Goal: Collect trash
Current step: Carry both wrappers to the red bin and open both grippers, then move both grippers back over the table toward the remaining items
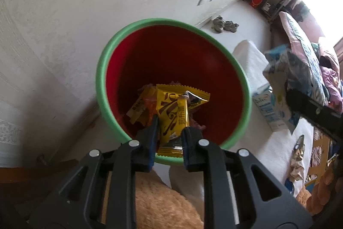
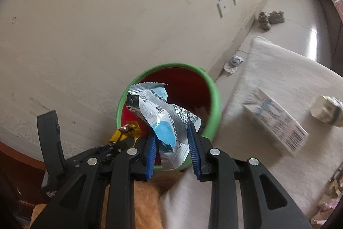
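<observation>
The left gripper (image 1: 169, 134) is closed on a glossy yellow foil snack wrapper (image 1: 172, 121), pinched near its lower sealed end, with the rest reaching forward over the green-rimmed red plastic bin (image 1: 103, 87) just ahead of the fingers; other wrappers lie at the bin's bottom. To its right, the right gripper (image 2: 171, 144) is clamped on a crinkled silver-and-blue foil wrapper (image 2: 163, 119), also over the bin's mouth. Both wrappers look featherlight, limp and slippery, so a pinch across a flat sealed edge seems safest. Further right of the fingers, a white-and-blue carton (image 2: 276, 123) lies on the pale cushion (image 2: 278, 70).
</observation>
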Motion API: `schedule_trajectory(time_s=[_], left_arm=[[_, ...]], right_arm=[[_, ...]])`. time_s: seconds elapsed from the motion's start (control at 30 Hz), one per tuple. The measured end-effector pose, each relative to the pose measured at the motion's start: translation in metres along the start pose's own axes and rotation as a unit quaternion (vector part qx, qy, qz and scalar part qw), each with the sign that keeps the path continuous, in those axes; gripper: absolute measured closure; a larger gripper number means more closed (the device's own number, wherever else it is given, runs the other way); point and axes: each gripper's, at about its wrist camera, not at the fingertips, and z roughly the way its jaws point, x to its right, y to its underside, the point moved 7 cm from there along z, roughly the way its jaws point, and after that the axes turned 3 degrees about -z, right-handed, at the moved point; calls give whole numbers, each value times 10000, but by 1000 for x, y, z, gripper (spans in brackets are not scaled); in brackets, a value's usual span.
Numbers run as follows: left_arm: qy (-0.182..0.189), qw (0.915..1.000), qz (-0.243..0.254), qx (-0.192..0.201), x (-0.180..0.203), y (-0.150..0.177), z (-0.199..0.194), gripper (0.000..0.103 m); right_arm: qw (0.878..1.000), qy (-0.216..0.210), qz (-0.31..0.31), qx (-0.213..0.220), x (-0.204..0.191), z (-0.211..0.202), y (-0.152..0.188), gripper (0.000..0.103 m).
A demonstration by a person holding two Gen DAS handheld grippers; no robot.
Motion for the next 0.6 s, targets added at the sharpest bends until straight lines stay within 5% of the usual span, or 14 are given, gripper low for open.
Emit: schedule_trajectory(time_s=[0.1,0.13,0.17,0.6], left_arm=[[-29,10000,25,4,-1,-2,4,71],[-80,10000,24,29,-2,-2,4,49],[-109,9999,-5,123,-2,-2,2,41],[-172,9987,225,426,14,11,-12,39]], right_arm=[[9999,-52,-153,24,-12,5,-8,57],[9998,-74,-192,42,-16,5,-8,51],[9997,-120,-220,79,-20,5,-10,40],[9980,119,-133,602,17,-63,14,31]])
